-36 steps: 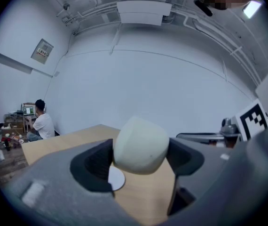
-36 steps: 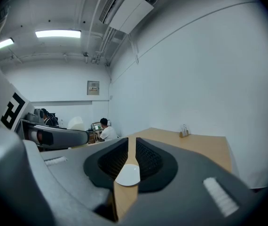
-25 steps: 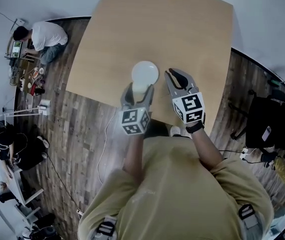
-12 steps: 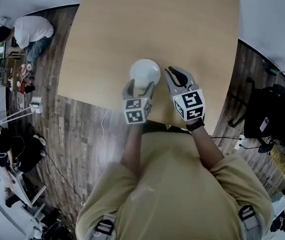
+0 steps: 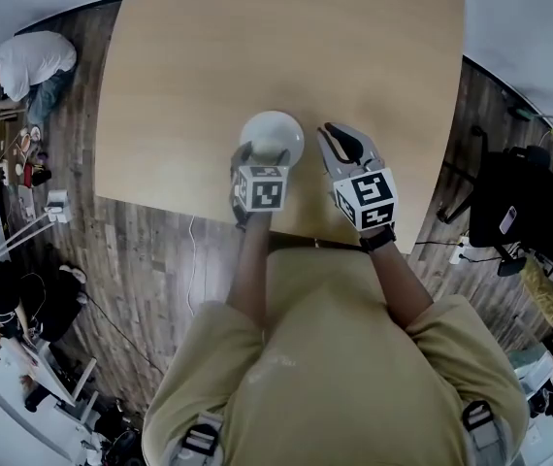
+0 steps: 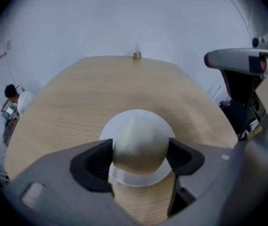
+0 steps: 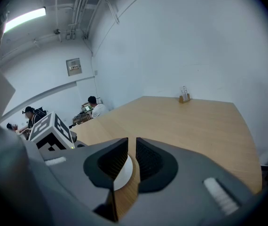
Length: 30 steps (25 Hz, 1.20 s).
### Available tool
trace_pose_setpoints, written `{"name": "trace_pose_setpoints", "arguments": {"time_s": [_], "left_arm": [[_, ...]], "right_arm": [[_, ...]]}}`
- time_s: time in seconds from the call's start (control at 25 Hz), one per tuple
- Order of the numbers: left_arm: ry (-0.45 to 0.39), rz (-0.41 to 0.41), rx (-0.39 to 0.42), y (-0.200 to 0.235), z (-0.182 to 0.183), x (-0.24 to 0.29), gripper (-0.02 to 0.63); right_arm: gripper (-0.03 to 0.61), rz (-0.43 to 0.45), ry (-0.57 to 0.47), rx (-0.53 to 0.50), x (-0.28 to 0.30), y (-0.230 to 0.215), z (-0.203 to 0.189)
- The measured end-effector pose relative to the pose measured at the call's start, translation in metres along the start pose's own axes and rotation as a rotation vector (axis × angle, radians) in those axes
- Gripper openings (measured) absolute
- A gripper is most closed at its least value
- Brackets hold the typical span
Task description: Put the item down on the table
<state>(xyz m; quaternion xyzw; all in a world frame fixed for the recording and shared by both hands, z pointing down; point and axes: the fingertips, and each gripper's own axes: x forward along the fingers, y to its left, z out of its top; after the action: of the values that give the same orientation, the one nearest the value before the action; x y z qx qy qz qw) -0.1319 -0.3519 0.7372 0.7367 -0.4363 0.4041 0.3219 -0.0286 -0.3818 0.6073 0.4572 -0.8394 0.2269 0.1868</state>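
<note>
1. Two jaws of the left hand-held gripper (image 5: 261,154) are clamped on the white bowl-like item (image 5: 273,134). One jaw presses each side of its rounded body, and its wider white rim shows around them.
2. The item is over the surface (image 5: 286,37), close to the near edge and roughly at that edge's middle. Whether its base already touches the wood cannot be told from any view.
3. To set it down well, I would lower it straight down with the rim level until the base bears fully.
4. The jaws should then part evenly and only a little, so that neither one drags the item sideways.
5. The near edge is close, so a pull toward the person could tip the item off. Placing it slightly farther in looks safer.
6. The right hand-held gripper (image 7: 131,147) has its jaws drawn almost together, with a thin slit between them and nothing in it. It sits just beside the item on the right, apart from it, and is best kept clear.
7. From the head view the item looks plain white with nothing in it, though which way up it is held is uncertain.
8. A small holder (image 7: 184,98) stands at the far edge with thin upright things in it, too small to identify.
</note>
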Motion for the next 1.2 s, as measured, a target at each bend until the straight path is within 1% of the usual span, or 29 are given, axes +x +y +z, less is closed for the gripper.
{"name": "trace_pose_setpoints", "arguments": {"time_s": [0.12, 0.28, 0.4, 0.56, 0.64, 0.72, 0.88, 1.08, 1.2], "left_arm": [[0.071, 0.001, 0.058, -0.003, -0.002, 0.013, 0.351], [0.118, -0.008, 0.070, -0.007, -0.001, 0.025, 0.351], [0.132, 0.015, 0.090, -0.004, 0.000, 0.032, 0.348], [0.109, 0.032, 0.086, -0.004, 0.006, 0.037, 0.350], [0.089, 0.031, 0.072, -0.004, 0.008, 0.034, 0.348], [0.061, 0.021, 0.056, -0.006, 0.011, 0.030, 0.360], [-0.014, 0.010, 0.021, -0.014, 0.017, 0.010, 0.365], [-0.161, 0.004, -0.025, -0.031, 0.031, -0.036, 0.362], [-0.261, 0.010, -0.032, -0.044, 0.036, -0.068, 0.317]], "right_arm": [[0.058, -0.011, 0.002, 0.013, 0.002, -0.006, -0.002], [0.058, -0.011, -0.002, 0.022, 0.002, -0.008, -0.001], [0.058, -0.005, 0.000, 0.023, 0.002, -0.009, -0.002], [0.058, -0.008, -0.005, 0.031, -0.001, -0.015, -0.002], [0.058, -0.006, -0.010, 0.032, -0.004, -0.014, 0.001], [0.058, -0.001, -0.017, 0.028, -0.008, -0.014, 0.003], [0.058, 0.008, -0.044, 0.016, -0.023, -0.009, 0.008], [0.058, 0.024, -0.088, -0.004, -0.050, 0.003, 0.015], [0.054, 0.033, -0.122, -0.022, -0.068, 0.011, 0.019]]}}
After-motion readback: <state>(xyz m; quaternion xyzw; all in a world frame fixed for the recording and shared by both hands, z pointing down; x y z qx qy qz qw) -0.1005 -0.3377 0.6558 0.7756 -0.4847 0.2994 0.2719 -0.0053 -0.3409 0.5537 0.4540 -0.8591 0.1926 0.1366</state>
